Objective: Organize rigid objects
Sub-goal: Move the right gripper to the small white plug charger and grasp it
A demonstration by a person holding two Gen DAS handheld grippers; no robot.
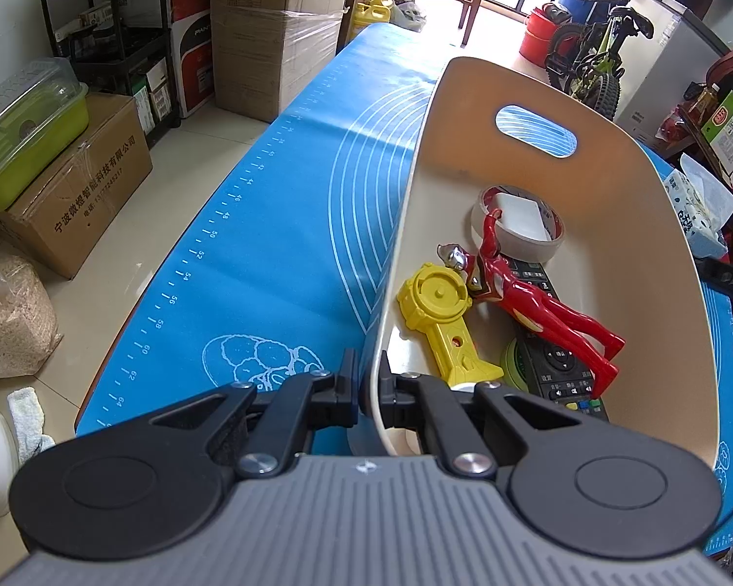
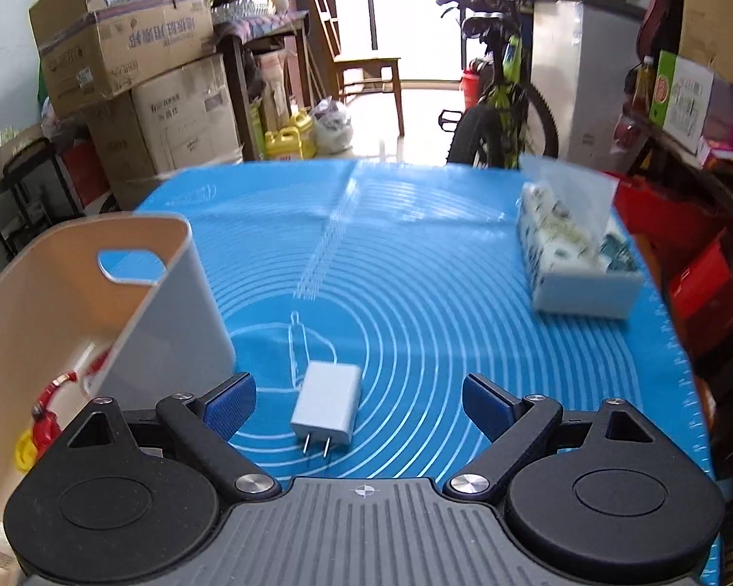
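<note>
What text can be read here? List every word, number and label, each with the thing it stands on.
"宁波微橙智能科技有限公司": brown cardboard box on the floor.
"空气净化器": tall plastic-wrapped cardboard box.
"50", "52", "54", "56", "58", "60", "62", "64": ruler scale along the blue silicone mat.
Too small or blurred to read: button labels on the black remote control, print on the white tissue pack.

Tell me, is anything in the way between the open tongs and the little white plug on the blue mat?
Nothing visible is. The white plug lies alone on the blue mat, just ahead of the open right tongs, between their fingers. The beige bin stands off to the left, the tissue pack far right.
</note>
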